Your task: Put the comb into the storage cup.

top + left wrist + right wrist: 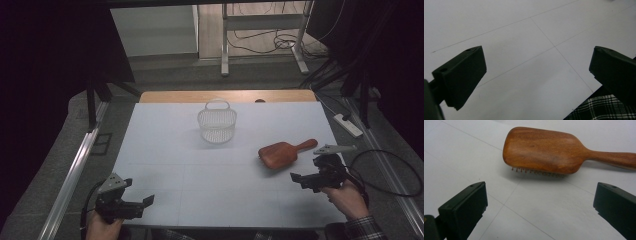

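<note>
High view: a white table holds a wooden hairbrush at about four o'clock from its middle and a white mesh basket with a loop handle near twelve o'clock, the two well apart. At eight o'clock the left gripper, held in the person's left hand, rests at the near edge with its jaws spread wide and nothing between them. At four o'clock the right gripper, in the right hand with a plaid cuff, sits just beside the brush, jaws likewise spread and empty, not touching it.

Right gripper view: the brush lies bristles down, back up, its handle running out of frame at three o'clock; only a short row of bristle tips peeks from under the head. Left gripper view: bare tabletop crossed by faint seam lines, with a corner of plaid cloth at five o'clock, cut off by the frame.

Both forearms are cropped at the bottom of the high view. The room is dim; dark drapes at nine and three o'clock swallow detail. A strip of bare wood shows at the table's far edge. Beyond it stand white desk legs and loose cables on the floor; a power strip lies at three o'clock.
</note>
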### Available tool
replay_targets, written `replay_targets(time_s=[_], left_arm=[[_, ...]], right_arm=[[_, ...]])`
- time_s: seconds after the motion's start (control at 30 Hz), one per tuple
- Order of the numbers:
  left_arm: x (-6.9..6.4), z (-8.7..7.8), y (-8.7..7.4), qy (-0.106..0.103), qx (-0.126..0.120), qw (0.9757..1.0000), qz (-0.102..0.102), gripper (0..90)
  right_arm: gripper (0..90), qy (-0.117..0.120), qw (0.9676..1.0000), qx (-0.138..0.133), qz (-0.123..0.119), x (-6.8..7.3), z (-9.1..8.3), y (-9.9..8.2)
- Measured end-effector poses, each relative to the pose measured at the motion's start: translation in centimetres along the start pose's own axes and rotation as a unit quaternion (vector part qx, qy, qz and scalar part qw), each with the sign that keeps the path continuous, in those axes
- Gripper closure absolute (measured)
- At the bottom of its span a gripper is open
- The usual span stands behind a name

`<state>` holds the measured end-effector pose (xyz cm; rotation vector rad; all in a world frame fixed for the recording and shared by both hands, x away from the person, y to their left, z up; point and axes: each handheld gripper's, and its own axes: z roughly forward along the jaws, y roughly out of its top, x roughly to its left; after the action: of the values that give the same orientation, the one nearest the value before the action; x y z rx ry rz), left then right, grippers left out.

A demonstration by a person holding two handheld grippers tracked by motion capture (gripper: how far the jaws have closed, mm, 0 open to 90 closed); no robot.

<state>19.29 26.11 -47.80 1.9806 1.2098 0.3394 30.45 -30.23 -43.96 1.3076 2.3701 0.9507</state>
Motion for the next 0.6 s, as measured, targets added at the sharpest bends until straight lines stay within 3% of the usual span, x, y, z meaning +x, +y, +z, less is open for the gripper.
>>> replay_targets(time_s=[0.6], left_arm=[[0.1,0.0,0.0,-0.002,0.000,1.0000,-0.001,0.9]], right_arm=[[0.0,-0.023,0.9997,0.010,-0.006,-0.4,1.5,2.6]])
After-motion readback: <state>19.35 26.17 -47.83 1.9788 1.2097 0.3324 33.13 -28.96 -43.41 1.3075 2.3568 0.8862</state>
